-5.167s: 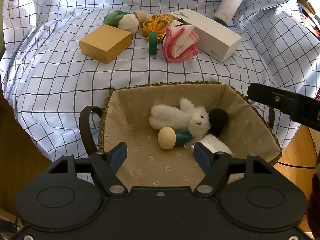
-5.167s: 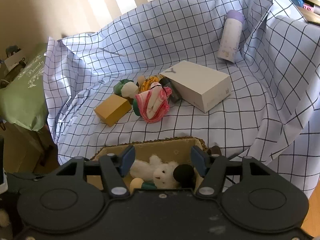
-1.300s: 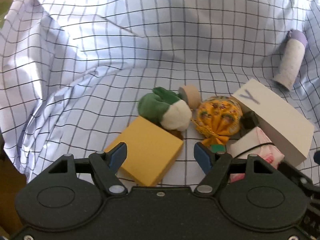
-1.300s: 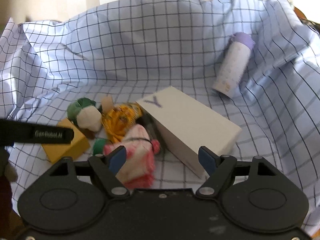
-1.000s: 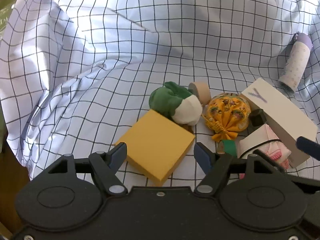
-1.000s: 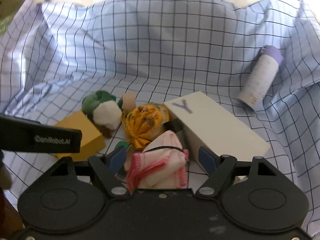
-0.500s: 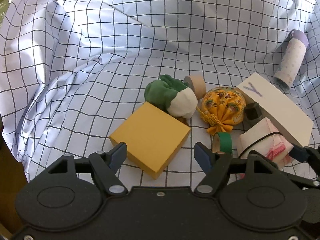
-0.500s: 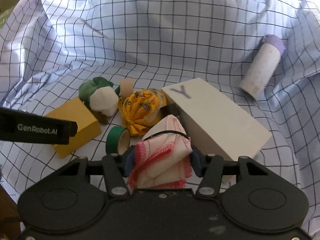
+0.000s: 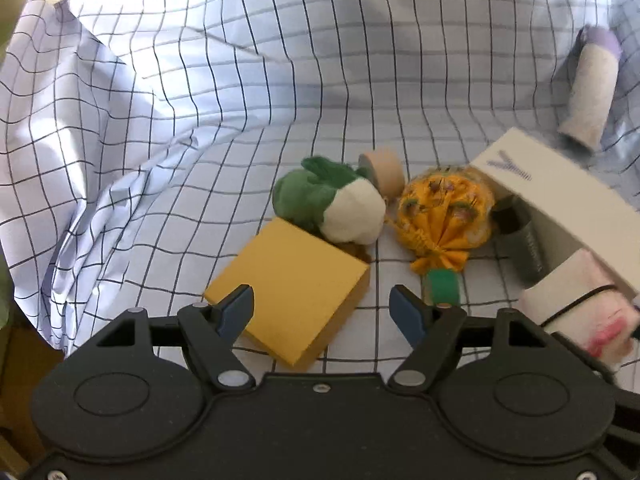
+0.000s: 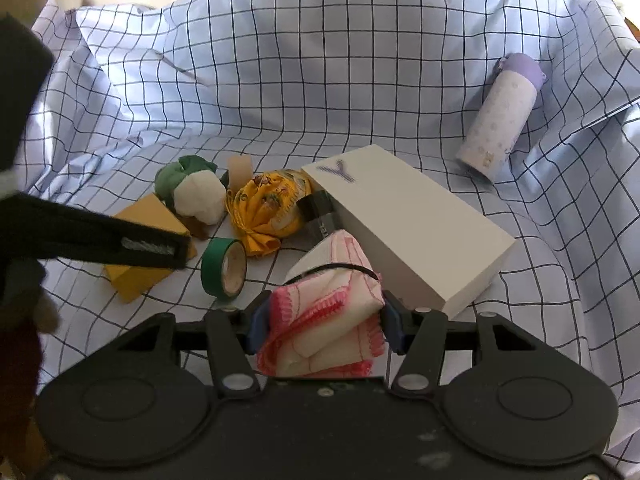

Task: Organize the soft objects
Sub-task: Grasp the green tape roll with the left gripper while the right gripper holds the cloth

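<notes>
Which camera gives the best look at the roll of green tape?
The right wrist view: the roll of green tape stands on edge there, showing its green band and cardboard core. In the left wrist view only its green edge shows, beside the left gripper and below the orange patterned cloth pouch.

Both cameras ride on the hand-held tools and look forward and steeply down along their own fingers onto the blue-checked white cloth (image 9: pixel 168 128). The left one sits close over the flat mustard-yellow cardboard box (image 9: pixel 292 276), with the white rectangular carton (image 9: pixel 560 200) off at its right edge. The right one looks from further right, square on to that carton (image 10: pixel 408 232), with the yellow box (image 10: pixel 152 216) at its left. Both take in the green-and-white plush toy (image 9: pixel 332 204), the orange patterned cloth bundle (image 10: pixel 268 208) and the lilac-capped bottle (image 10: pixel 500 120) lying at the far right.
</notes>
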Motion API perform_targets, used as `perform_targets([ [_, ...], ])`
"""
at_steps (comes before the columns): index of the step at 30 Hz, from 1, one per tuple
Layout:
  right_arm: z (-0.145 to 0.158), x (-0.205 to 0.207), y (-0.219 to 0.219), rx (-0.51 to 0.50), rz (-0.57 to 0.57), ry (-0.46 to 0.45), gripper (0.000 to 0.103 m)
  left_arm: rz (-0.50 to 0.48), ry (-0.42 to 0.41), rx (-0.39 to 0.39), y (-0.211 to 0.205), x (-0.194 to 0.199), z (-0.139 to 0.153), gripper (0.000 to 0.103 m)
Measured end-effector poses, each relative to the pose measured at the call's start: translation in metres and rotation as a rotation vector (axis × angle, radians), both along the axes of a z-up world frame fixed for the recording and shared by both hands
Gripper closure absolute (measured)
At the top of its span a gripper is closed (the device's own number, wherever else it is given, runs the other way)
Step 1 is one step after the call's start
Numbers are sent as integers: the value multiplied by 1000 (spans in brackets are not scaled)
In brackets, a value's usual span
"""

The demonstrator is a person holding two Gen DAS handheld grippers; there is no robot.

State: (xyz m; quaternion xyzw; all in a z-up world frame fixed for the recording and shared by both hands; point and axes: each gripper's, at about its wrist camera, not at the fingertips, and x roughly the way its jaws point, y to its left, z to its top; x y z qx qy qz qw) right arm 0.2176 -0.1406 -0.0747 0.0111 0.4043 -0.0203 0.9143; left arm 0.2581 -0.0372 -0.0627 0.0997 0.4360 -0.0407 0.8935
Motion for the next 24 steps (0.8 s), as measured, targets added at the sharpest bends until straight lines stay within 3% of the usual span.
perform_targets([
  [8,10,-12,-17,45,-57,-17,48,-123,56,-73,-23,0,-9,32],
  [16,18,-22,-38,95,-113,-26,47,-124,72,-136,-17,0,-3,32],
  [24,19,-29,-40,106,-122,-26,47,-203,111,-161,-32,-6,-11,32],
])
